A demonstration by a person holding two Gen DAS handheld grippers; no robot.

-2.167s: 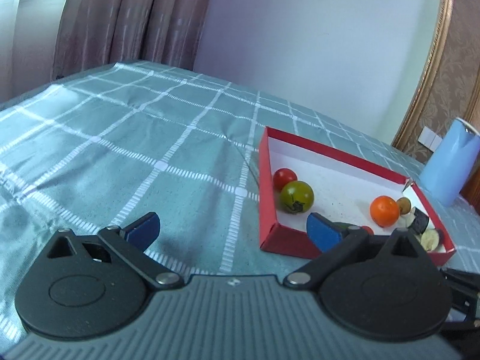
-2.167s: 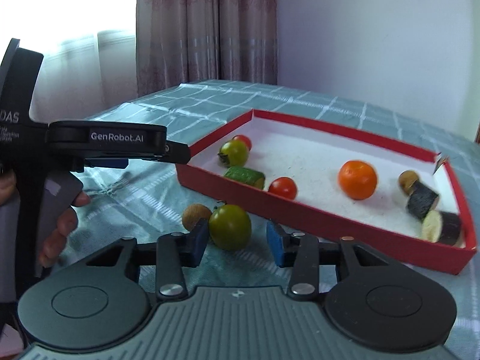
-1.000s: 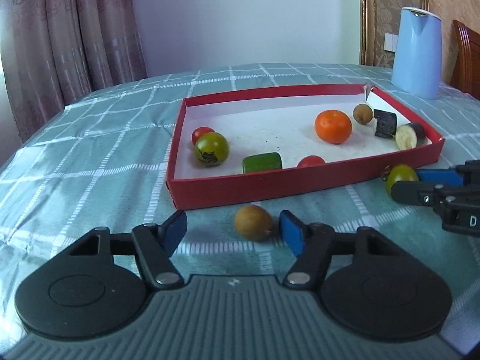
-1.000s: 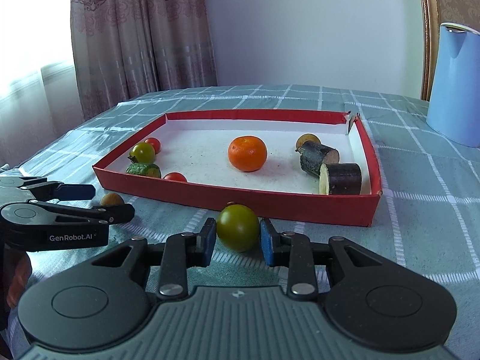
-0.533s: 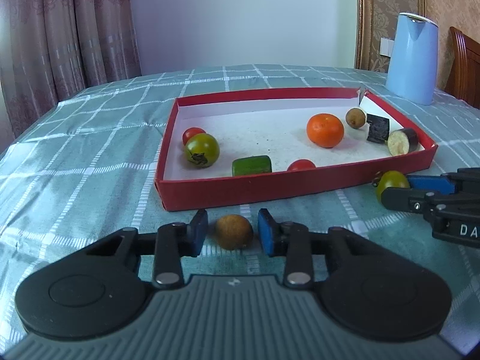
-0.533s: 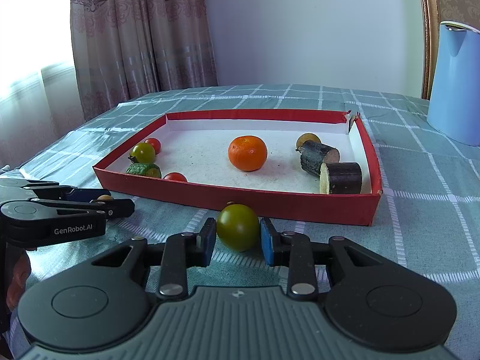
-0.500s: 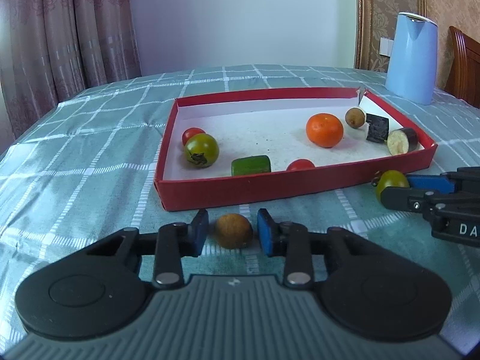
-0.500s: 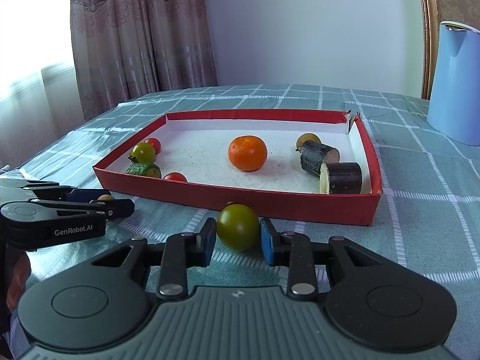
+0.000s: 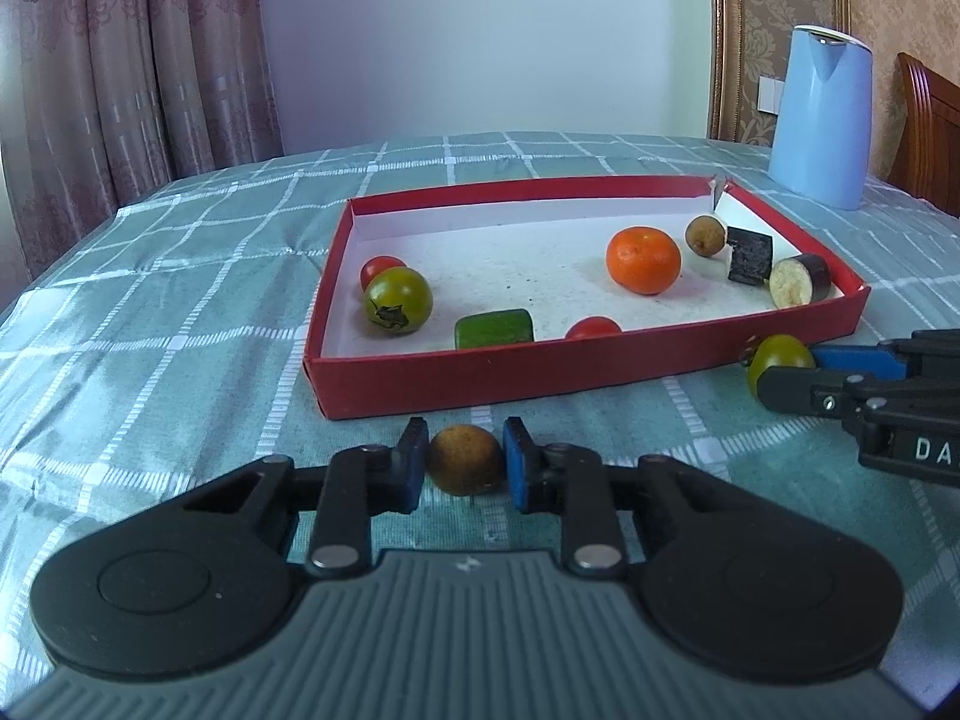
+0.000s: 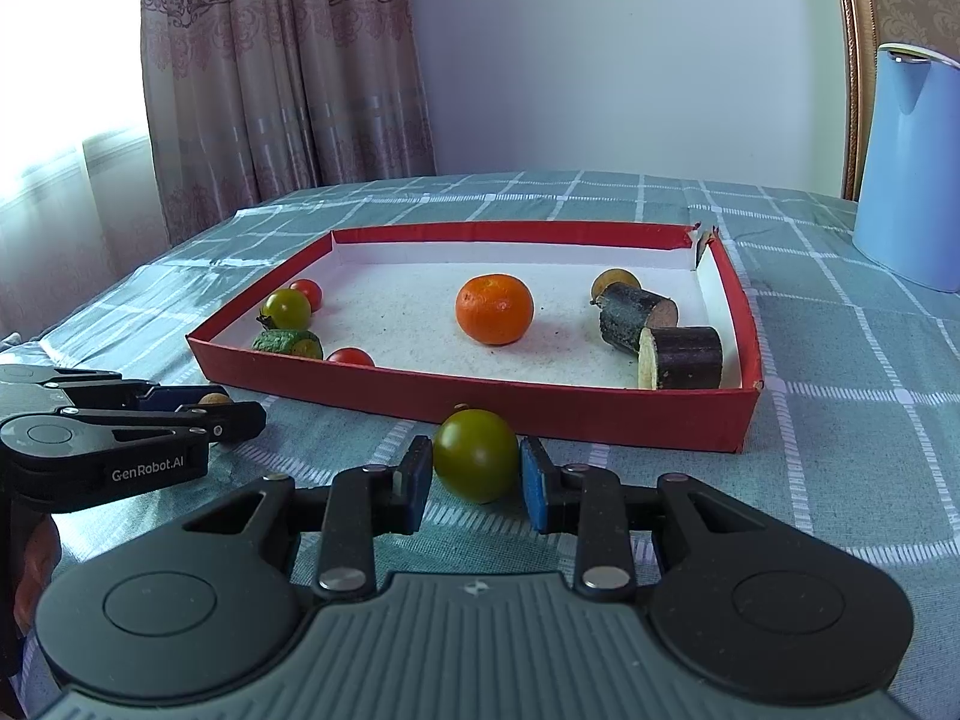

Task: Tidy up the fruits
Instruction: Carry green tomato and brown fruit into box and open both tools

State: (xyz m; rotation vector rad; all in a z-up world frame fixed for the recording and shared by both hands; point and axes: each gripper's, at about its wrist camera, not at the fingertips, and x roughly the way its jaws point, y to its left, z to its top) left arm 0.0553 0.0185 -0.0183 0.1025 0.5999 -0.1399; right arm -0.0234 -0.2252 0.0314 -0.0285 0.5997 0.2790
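Both hand-held grippers now pinch fruit: left [image 9: 465,461] newly clamped a brown fruit [image 9: 465,459], right [image 10: 476,465] a green tomato [image 10: 476,455].

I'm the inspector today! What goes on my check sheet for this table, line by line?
Surface: table under a green checked cloth.
Job's things: red tray holds an orange, a green tomato, two red tomatoes, a green chunk, a small brown fruit and two dark eggplant pieces.
Clutter: blue kettle behind the tray.
Grippers: left gripper shut on a brown fruit on the cloth; right gripper shut on a second green tomato in front of the tray.
Cables: nothing seen.
Surroundings: curtains, white wall, wooden chair.
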